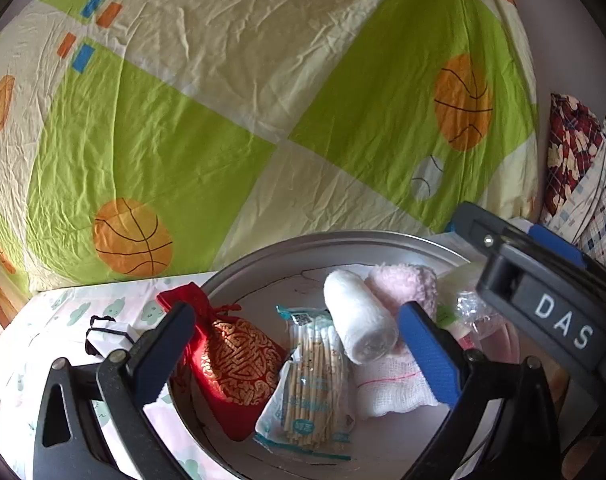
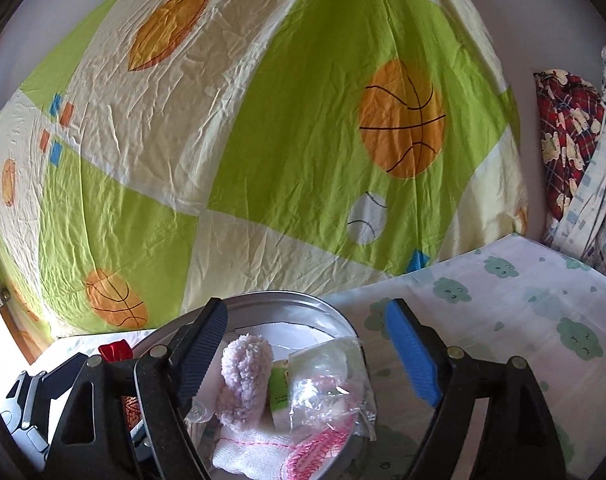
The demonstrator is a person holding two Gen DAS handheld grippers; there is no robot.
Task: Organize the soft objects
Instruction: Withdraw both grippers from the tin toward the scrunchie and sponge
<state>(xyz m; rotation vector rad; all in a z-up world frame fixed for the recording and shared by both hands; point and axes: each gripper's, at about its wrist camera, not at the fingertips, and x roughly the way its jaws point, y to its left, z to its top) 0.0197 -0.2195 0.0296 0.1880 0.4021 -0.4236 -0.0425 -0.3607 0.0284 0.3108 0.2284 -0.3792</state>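
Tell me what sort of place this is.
Probably a bedroom, on a bed: a quilt with sports balls is heaped behind, a cloud-print sheet lies underneath, and patterned bedding is piled on the right.

Soft daylight, sharp focus, a sunlit patch on the red pouch (image 1: 227, 364), strong fisheye bending at edges.

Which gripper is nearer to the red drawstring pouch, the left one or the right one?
Left. The left gripper stands open over the round tray, one finger beside the red drawstring pouch. The right gripper is open over the tray's opposite side, above the pink fluffy roll.
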